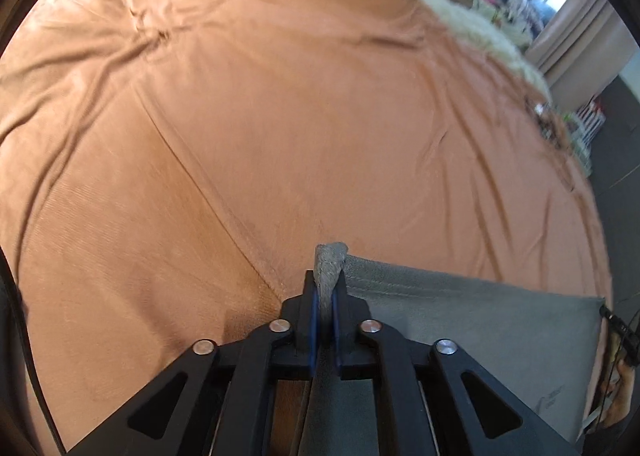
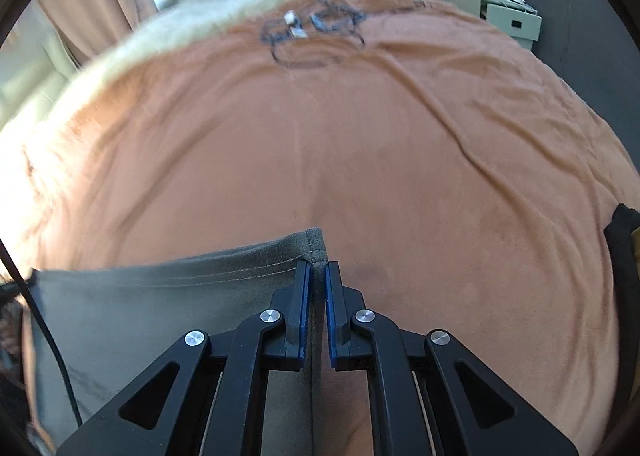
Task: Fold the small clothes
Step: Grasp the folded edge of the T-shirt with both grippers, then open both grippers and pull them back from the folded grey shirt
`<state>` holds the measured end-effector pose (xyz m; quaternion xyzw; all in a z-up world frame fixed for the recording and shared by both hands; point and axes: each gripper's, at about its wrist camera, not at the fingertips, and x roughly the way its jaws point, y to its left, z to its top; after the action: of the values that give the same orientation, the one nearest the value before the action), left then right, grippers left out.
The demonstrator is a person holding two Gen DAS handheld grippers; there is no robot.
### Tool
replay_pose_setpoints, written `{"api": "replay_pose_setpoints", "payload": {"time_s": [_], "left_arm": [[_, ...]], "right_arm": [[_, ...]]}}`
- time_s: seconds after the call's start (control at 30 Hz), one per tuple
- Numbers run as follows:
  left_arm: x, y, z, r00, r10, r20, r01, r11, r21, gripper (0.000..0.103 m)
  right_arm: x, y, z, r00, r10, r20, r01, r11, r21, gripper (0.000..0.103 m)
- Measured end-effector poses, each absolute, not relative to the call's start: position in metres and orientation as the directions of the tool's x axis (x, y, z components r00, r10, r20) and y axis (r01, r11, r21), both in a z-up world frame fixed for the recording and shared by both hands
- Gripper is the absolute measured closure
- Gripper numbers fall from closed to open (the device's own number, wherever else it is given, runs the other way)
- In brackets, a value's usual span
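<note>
Gripping confirmed on both sides: the left gripper (image 1: 325, 298) is clamped on one corner of the grey garment (image 1: 460, 320), a bunched nub of cloth poking up past the blue pads (image 1: 314, 320). The right gripper (image 2: 318, 288) is pinched on the opposite corner, right at the stitched hem (image 2: 224, 270). The edge between the two corners is held taut and straight, presumably so the fold line can be kept clean and the cloth carried over as one flat panel. The garment is seen stretched low over the orange blanket (image 1: 240, 115), which covers the bed; whether the cloth touches it cannot be told. A cream fleece border (image 2: 120, 51) runs along the far edge, with a loose tangle of dark cable (image 2: 316, 31) lying well apart from the work. Motion blur is present in both views.
</note>
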<state>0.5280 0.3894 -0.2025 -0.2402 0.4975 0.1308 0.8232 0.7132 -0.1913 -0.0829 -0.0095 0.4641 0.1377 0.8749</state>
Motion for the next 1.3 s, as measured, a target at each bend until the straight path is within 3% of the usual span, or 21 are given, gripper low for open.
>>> {"api": "replay_pose_setpoints", "payload": {"time_s": [0.1,0.17,0.2,0.23,0.5,0.73,1.03,1.3], "left_arm": [[0.526,0.383,-0.199,0.452,0.052,-0.891,-0.463,0.867,-0.185,0.08],[0.52,0.38,-0.19,0.466,0.088,-0.881,-0.462,0.873,-0.157,0.067],[0.517,0.377,-0.182,0.485,0.097,-0.869,-0.457,0.875,-0.157,0.059],[0.514,0.374,-0.176,0.501,0.1,-0.859,-0.449,0.879,-0.16,0.058],[0.517,0.31,-0.149,0.537,-0.031,-0.843,-0.296,0.929,-0.223,0.059],[0.534,0.261,-0.158,0.509,-0.132,-0.85,-0.208,0.94,-0.271,0.084],[0.561,0.221,-0.186,0.457,-0.182,-0.871,-0.153,0.948,-0.278,0.088],[0.587,0.213,-0.211,0.434,-0.171,-0.884,-0.155,0.953,-0.261,0.09]], "right_arm": [[0.714,-0.183,-0.086,0.552,0.154,-0.819,-0.215,0.976,0.039,0.093],[0.713,-0.178,-0.078,0.561,0.168,-0.811,-0.224,0.974,0.046,0.062],[0.708,-0.177,-0.074,0.571,0.177,-0.801,-0.231,0.972,0.05,0.057],[0.701,-0.175,-0.068,0.584,0.192,-0.789,-0.25,0.967,0.049,0.057],[0.661,-0.134,-0.057,0.531,0.295,-0.794,-0.398,0.914,0.073,0.058],[0.654,-0.095,-0.073,0.426,0.36,-0.83,-0.483,0.866,0.128,0.08],[0.67,-0.058,-0.098,0.33,0.4,-0.855,-0.537,0.824,0.178,0.089],[0.693,-0.017,-0.122,0.313,0.352,-0.882,-0.568,0.814,0.124,0.092]]}}
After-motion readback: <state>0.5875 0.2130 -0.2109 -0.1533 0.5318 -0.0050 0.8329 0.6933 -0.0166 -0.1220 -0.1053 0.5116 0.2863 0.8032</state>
